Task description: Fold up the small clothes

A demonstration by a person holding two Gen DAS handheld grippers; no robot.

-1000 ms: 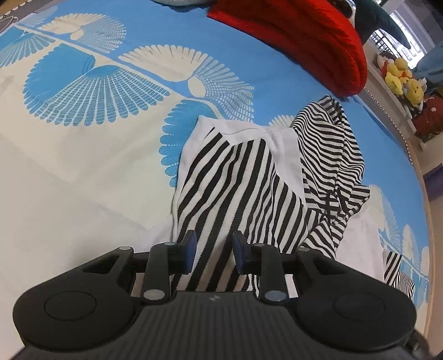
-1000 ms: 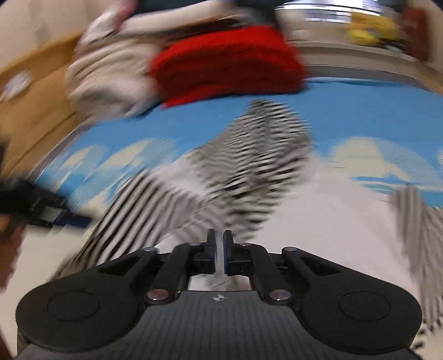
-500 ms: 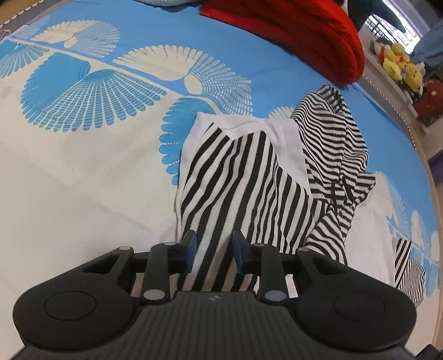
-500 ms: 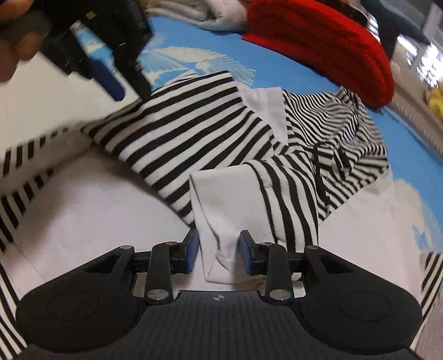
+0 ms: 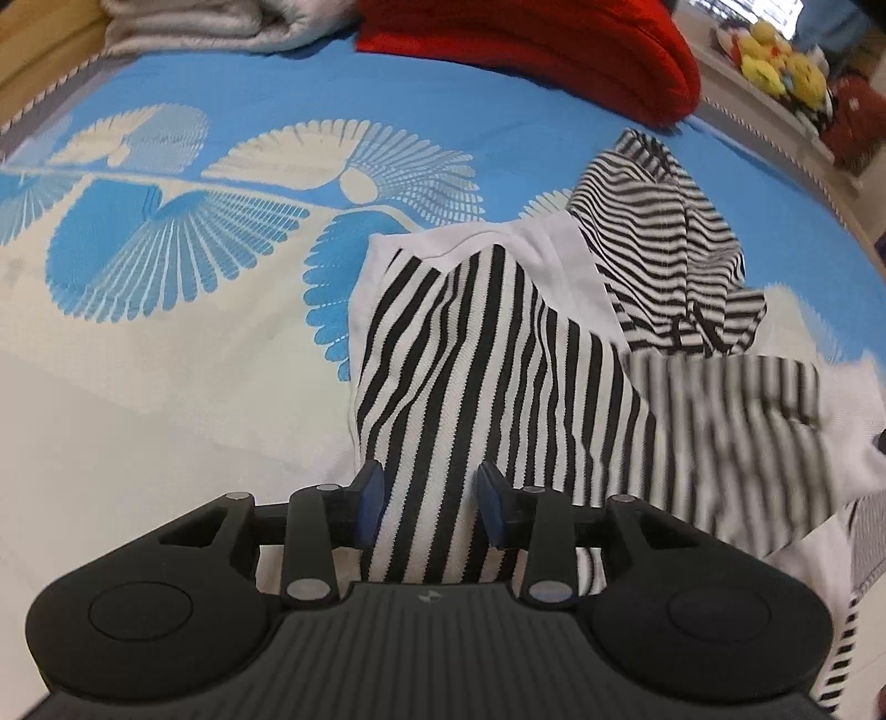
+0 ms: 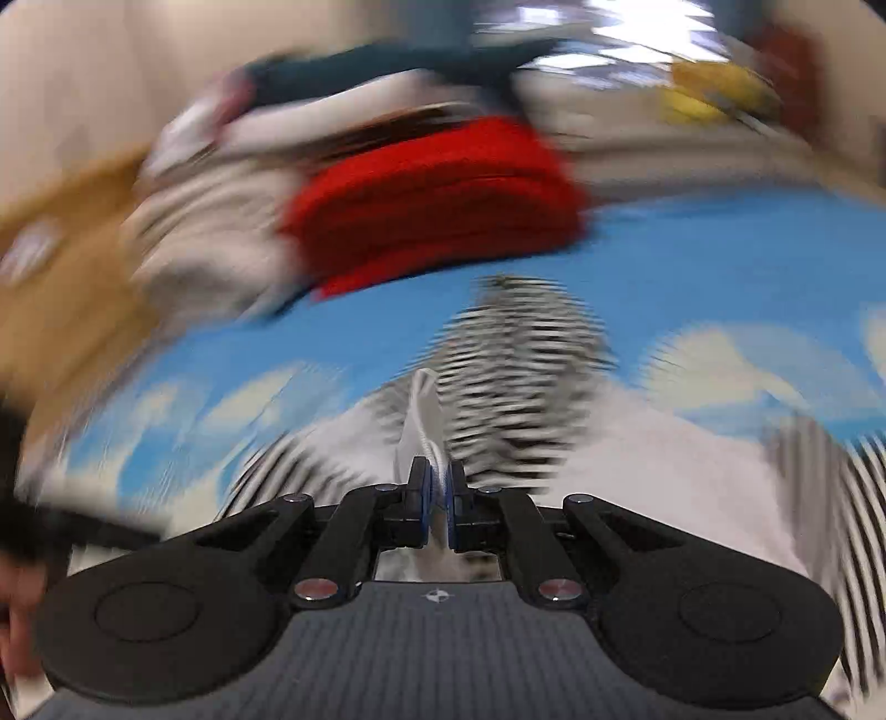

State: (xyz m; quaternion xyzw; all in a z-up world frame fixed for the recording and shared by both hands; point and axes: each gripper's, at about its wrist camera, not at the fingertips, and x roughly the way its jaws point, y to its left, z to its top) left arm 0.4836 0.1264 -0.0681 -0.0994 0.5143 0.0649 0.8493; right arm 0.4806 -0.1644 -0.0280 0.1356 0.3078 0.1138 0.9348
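Note:
A black-and-white striped garment (image 5: 498,343) with white edges lies rumpled on the blue and cream patterned bed cover (image 5: 194,249). My left gripper (image 5: 429,507) is open, its jaws on either side of the garment's near striped end. A blurred striped flap (image 5: 736,432) hangs lifted at the right. In the right wrist view my right gripper (image 6: 436,490) is shut on a white fold of the garment (image 6: 423,421), with the striped cloth (image 6: 526,376) stretching away beyond it. That view is heavily blurred.
A red knitted bundle (image 5: 531,50) and a grey-white folded blanket (image 5: 194,25) lie at the far side of the bed. Yellow soft toys (image 5: 775,50) sit on a ledge at the far right. The wooden bed edge (image 5: 33,61) shows far left.
My right gripper was open around the garment's white corner; now it is shut on it and swinging upward, lifting a striped flap. My left gripper stays open over the near end.

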